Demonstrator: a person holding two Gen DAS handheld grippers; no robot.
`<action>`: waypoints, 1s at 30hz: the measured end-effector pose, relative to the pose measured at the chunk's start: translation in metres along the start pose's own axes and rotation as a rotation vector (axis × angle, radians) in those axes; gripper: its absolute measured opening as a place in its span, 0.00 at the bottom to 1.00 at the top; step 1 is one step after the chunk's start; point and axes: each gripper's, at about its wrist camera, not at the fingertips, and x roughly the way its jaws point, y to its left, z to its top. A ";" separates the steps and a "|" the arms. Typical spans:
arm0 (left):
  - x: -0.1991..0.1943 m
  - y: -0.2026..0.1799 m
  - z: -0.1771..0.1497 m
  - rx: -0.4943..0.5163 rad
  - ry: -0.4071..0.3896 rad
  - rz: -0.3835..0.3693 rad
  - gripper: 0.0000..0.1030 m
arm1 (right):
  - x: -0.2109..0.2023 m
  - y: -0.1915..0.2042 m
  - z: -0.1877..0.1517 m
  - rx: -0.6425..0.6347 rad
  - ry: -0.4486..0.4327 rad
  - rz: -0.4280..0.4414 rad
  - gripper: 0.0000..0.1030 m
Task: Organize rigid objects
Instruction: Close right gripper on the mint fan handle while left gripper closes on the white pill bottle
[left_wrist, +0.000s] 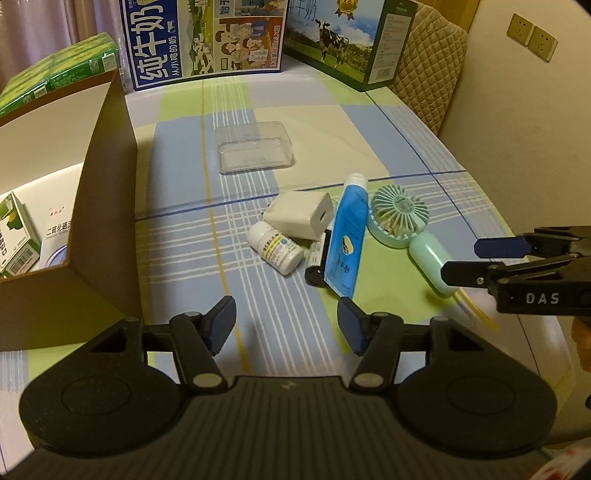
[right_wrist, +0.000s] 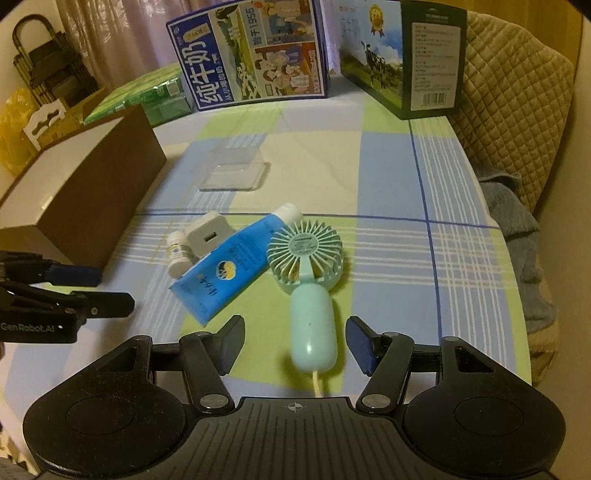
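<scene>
My left gripper (left_wrist: 286, 325) hangs with jaws apart and empty over the cloth (left_wrist: 388, 147); the pill bottle (left_wrist: 275, 249) lies at twelve o'clock, touching the charger (left_wrist: 301, 218). My right gripper (right_wrist: 295, 341) is spread around the fan (right_wrist: 308, 273) handle, seemingly not pressing it. The tube (right_wrist: 229, 266) lies at eleven, the brown box (right_wrist: 92, 192) at ten.

Your centre cloth is open; tall brown cardboard box (left_wrist: 107, 206) walls the left, clear plastic tray (left_wrist: 255, 147) sits beyond.
</scene>
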 end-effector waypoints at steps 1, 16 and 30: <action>0.002 0.000 0.001 -0.003 -0.003 0.003 0.53 | 0.004 0.000 0.001 -0.007 0.002 -0.003 0.57; 0.035 0.008 0.018 0.028 -0.011 0.043 0.50 | 0.039 -0.004 0.003 -0.045 0.029 -0.023 0.41; 0.058 0.010 0.023 0.102 0.001 0.048 0.50 | 0.051 -0.007 0.004 -0.042 0.025 -0.061 0.29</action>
